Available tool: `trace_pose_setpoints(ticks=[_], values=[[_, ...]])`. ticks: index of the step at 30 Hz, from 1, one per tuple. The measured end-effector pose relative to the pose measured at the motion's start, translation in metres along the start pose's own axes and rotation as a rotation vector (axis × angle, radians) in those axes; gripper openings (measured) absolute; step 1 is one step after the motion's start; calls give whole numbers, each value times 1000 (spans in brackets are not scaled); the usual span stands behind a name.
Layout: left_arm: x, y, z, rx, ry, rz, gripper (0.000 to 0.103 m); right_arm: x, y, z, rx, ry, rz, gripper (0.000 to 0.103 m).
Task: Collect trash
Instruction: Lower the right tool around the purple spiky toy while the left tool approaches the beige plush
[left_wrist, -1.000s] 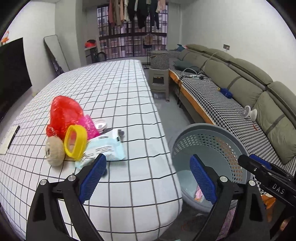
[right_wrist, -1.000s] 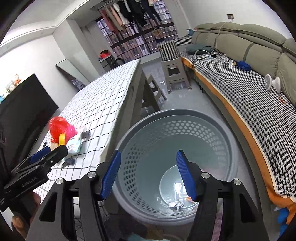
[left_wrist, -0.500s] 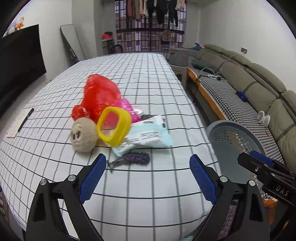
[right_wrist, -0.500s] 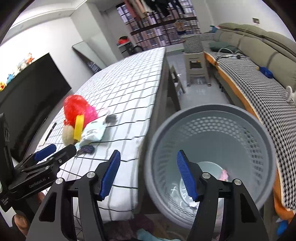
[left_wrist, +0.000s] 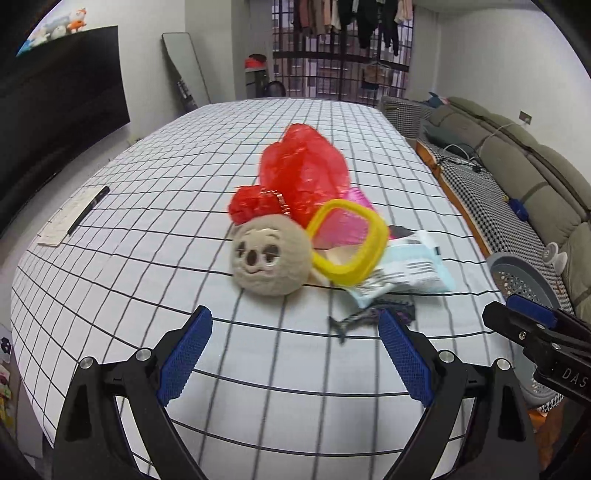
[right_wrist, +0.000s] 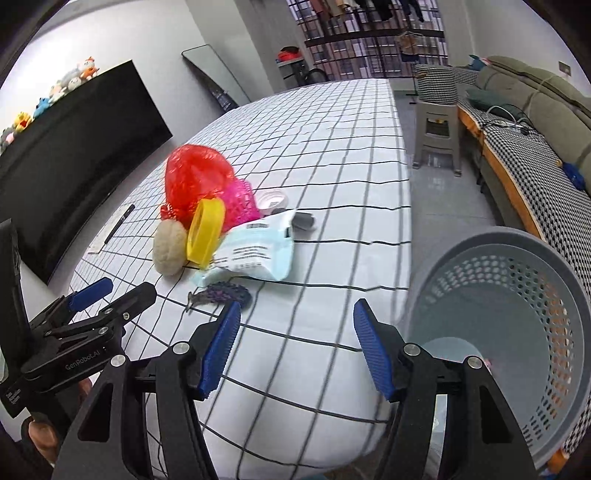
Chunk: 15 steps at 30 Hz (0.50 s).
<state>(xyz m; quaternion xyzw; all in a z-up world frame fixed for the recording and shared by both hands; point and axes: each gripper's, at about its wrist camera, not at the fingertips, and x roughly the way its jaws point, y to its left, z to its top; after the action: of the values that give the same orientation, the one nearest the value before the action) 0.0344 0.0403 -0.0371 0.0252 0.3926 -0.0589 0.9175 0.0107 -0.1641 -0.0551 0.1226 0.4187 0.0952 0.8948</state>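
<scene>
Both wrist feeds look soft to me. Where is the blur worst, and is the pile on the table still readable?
Left wrist view: the dark braided piece near the table edge is smeared, the plush face and yellow ring stay readable; fisheye bends the grid cloth. Right wrist view: the grey basket rim and near grid lines streak; the red bag is slightly soft.

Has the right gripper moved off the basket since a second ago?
Yes. The right gripper has swung left, from over the gray basket toward the checked table.
</scene>
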Motion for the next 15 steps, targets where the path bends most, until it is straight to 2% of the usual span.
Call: trace_pose_setpoints(ticks=[6, 15], values=[[8, 25, -2, -30, 18, 34, 90, 21, 29, 1, -65, 49, 25, 61], [17, 53, -4, -74, 36, 58, 90, 51, 62, -3, -162, 109, 5, 61]])
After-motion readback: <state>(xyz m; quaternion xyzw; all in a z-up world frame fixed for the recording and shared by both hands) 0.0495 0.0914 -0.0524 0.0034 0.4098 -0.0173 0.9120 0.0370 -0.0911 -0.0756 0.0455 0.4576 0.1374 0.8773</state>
